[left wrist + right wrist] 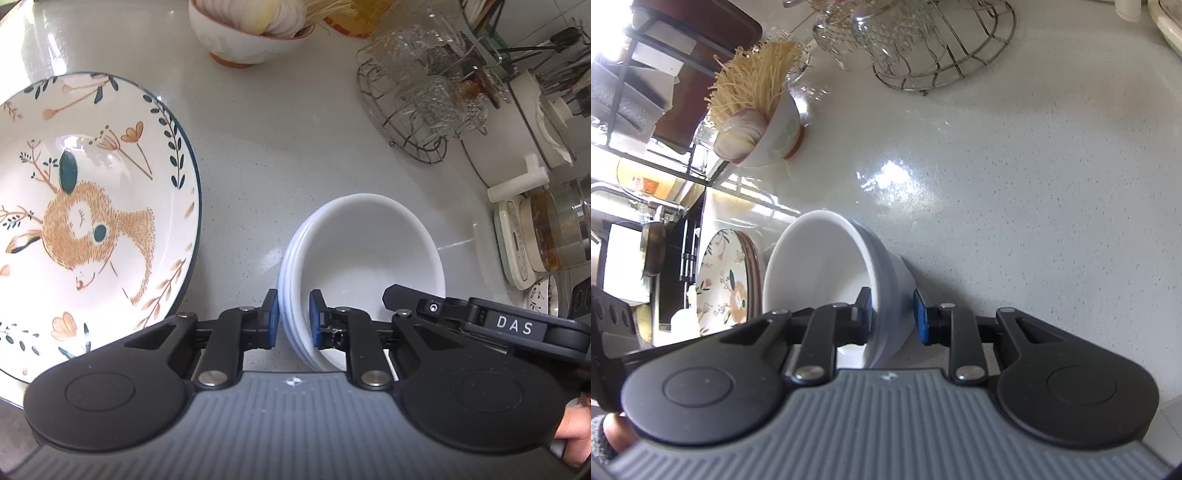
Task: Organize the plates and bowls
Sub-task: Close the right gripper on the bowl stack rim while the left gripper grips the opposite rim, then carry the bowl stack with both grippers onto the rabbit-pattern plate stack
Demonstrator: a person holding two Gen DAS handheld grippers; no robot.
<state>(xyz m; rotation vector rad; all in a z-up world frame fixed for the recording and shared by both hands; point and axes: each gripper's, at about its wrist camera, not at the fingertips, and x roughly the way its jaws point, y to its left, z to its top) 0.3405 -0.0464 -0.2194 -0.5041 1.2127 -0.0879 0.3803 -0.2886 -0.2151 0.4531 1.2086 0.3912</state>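
**Both grippers hold the stack of white bowls by its rim**

The left gripper (pixel 293 319) has its blue pads narrow, pressed on the near left rim of the white bowls (pixel 364 251). The right gripper (pixel 894 317) straddles the opposite rim, one finger inside, one outside; if the outer pad touches the wall I cannot tell. The stack of bowls is on the grey countertop (pixel 266 147), just beside the deer plate (pixel 88 206). Farther away stand a bowl with onion (pixel 243 33) and a wire rack of glasses (pixel 417 99)
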